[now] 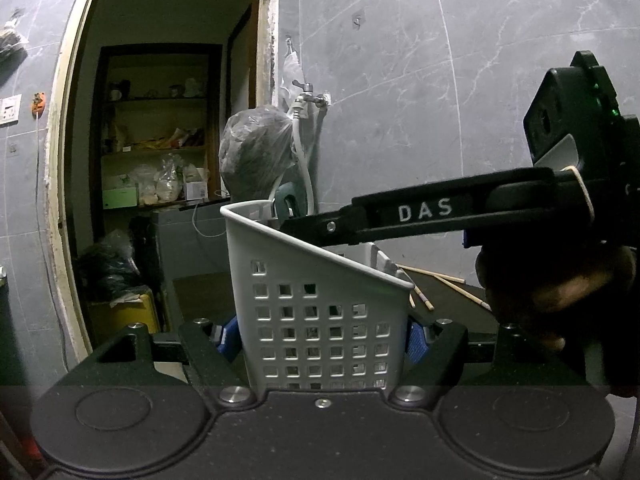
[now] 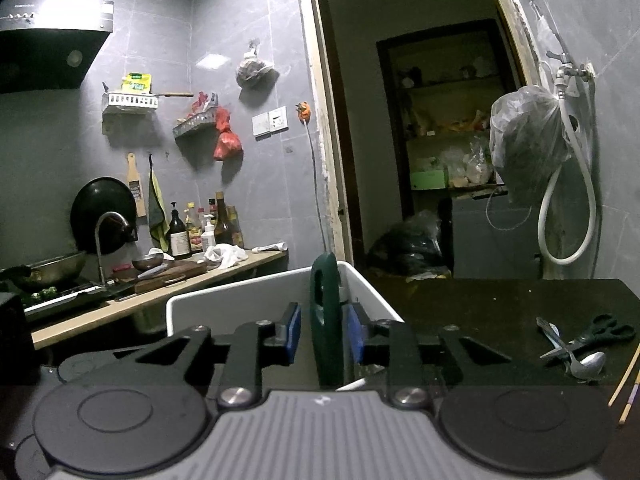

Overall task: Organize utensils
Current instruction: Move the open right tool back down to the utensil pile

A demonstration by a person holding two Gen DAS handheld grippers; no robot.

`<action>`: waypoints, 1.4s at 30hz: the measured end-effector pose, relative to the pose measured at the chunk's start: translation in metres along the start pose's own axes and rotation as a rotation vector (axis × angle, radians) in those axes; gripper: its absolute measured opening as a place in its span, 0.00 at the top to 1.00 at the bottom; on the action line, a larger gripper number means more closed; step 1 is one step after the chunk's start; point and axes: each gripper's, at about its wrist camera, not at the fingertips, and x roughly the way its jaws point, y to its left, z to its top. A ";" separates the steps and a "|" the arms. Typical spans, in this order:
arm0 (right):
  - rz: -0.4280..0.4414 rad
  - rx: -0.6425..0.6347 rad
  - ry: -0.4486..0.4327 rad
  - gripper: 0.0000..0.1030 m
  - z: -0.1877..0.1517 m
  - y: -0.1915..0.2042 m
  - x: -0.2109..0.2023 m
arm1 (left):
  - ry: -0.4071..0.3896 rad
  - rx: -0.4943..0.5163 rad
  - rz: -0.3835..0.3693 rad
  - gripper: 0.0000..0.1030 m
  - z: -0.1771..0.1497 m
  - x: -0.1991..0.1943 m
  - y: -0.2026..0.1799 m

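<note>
Nearby, scissors [image 2: 600,334] lie; left tool [image 1: 320,338] clamps caddy [image 1: 320,320], right tool [image 2: 324,336] loose around green handle [image 2: 326,320].

Beside my white caddy [image 1: 320,320] I count two spoons [image 2: 592,362], one pair of scissors [image 2: 600,332], three chopsticks [image 1: 436,276], one green-handled tool [image 2: 326,320] inside

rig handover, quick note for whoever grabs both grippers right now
Left gripper: shut on the white utensil basket, steadying it.
Right gripper: jaws open around the green-handled utensil, which stands in the basket; pads look clear of it.
Done: green utensil in.
Left on the dark table: scissors, spoons, chopsticks.
</note>
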 end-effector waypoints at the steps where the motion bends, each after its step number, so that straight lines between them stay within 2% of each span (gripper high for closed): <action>1: -0.001 0.000 -0.003 0.62 0.001 -0.001 -0.001 | 0.000 -0.001 0.000 0.26 0.000 -0.001 0.000; 4: 0.005 0.006 -0.023 0.49 0.002 -0.002 -0.007 | 0.000 -0.001 0.001 0.26 0.000 0.000 0.001; 6: 0.003 0.013 -0.048 0.36 0.003 -0.002 -0.013 | 0.002 0.001 0.002 0.26 0.000 0.000 0.001; 8: -0.002 0.026 -0.088 0.13 0.003 -0.004 -0.021 | -0.002 -0.001 0.000 0.26 0.000 0.000 0.000; 10: -0.001 0.028 -0.129 0.04 0.003 -0.007 -0.029 | -0.005 0.005 0.001 0.25 0.000 0.000 -0.001; 16: -0.064 0.003 -0.170 0.00 0.005 -0.016 -0.049 | -0.010 0.009 0.000 0.25 0.000 0.000 -0.003; 22: -0.189 0.053 -0.123 0.00 -0.002 -0.044 -0.049 | -0.016 0.007 -0.007 0.25 -0.003 -0.001 -0.002; 24: -0.260 0.069 -0.078 0.00 -0.006 -0.052 -0.045 | -0.017 0.002 -0.008 0.25 -0.003 -0.001 -0.002; 26: -0.370 0.083 -0.022 0.00 -0.012 -0.060 -0.038 | -0.017 0.002 -0.008 0.25 -0.003 -0.001 -0.003; 29: -0.461 0.121 0.056 0.00 -0.019 -0.070 -0.028 | -0.019 -0.001 -0.010 0.25 -0.004 -0.002 -0.003; 36: -0.549 0.180 0.230 0.00 -0.035 -0.092 -0.005 | -0.025 -0.002 -0.014 0.25 -0.007 -0.003 0.001; 42: -0.553 0.237 0.255 0.00 -0.041 -0.104 0.007 | -0.027 -0.002 -0.014 0.25 -0.009 -0.003 0.002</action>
